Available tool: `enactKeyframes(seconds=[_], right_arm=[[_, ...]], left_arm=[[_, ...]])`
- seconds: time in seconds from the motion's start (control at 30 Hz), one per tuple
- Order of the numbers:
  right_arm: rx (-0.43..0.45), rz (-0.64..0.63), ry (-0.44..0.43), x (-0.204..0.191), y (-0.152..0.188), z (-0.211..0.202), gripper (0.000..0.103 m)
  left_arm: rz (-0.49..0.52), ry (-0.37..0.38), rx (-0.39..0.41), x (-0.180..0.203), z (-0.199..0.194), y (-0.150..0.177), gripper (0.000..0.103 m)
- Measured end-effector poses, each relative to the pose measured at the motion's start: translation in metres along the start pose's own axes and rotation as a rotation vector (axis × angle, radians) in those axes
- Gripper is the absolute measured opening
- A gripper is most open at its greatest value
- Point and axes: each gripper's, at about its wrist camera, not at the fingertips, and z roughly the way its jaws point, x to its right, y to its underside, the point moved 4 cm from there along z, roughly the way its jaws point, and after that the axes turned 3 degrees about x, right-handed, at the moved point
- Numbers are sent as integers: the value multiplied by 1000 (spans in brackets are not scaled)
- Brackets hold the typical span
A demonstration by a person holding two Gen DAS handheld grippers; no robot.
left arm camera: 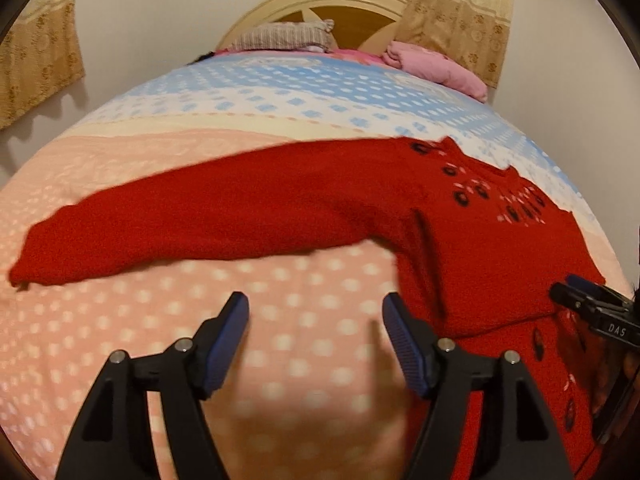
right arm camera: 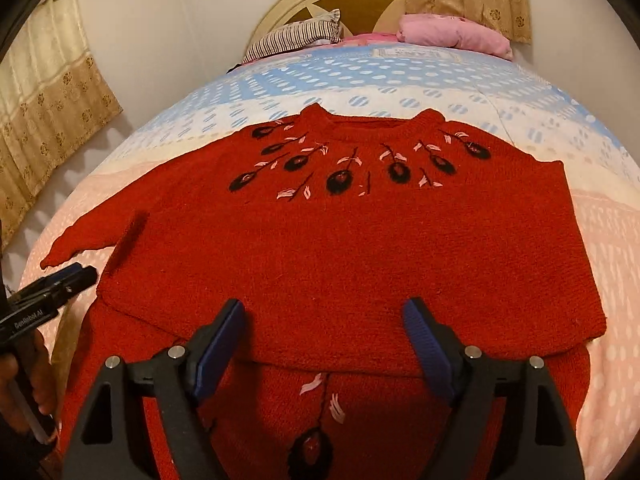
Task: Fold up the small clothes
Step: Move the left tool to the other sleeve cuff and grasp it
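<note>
A red knitted sweater with black and pink flower embroidery lies flat on the bed, neckline at the far side. Its left sleeve stretches out sideways over the pink bedspread. Under the sweater's near edge a second red layer with the same embroidery shows. My right gripper hangs open above that near edge, nothing between its fingers. Beside the sweater's left side, below the sleeve, my left gripper stands open over the bedspread and holds nothing. Each gripper appears at the edge of the other's view: the right gripper, the left gripper.
The bedspread is pink with white dots near me and blue and white farther off. A striped pillow and a pink pillow lie by the round headboard. Curtains hang on both sides. A hand holds the left gripper.
</note>
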Motion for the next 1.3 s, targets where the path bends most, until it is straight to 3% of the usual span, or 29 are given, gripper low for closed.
enactKeyframes(seconds=[0.2, 0.37, 0.5, 0.63, 0.73, 0.87, 0.97, 1.3], right_arm=[[6, -16, -1, -2, 1, 0, 86], [18, -7, -10, -2, 1, -2, 87], [35, 23, -40, 2, 2, -5, 87], [44, 42, -60, 4, 2, -6, 87], [44, 38, -54, 3, 2, -6, 87], [43, 28, -42, 1, 2, -6, 87], [43, 27, -41, 1, 2, -6, 87], [43, 25, -38, 1, 2, -7, 87]], left_arm=[[-49, -82, 22, -45, -13, -4, 72], [-180, -135, 2, -94, -9, -4, 72], [-316, -136, 6, -134, -11, -1, 72], [-453, -111, 56, -171, -23, 1, 72], [-593, -48, 99, -201, -31, 0, 72], [-705, 12, 131, -223, -33, 4, 72], [-740, 48, 150, -228, -31, 7, 71], [-787, 42, 115, -231, -21, 18, 71]])
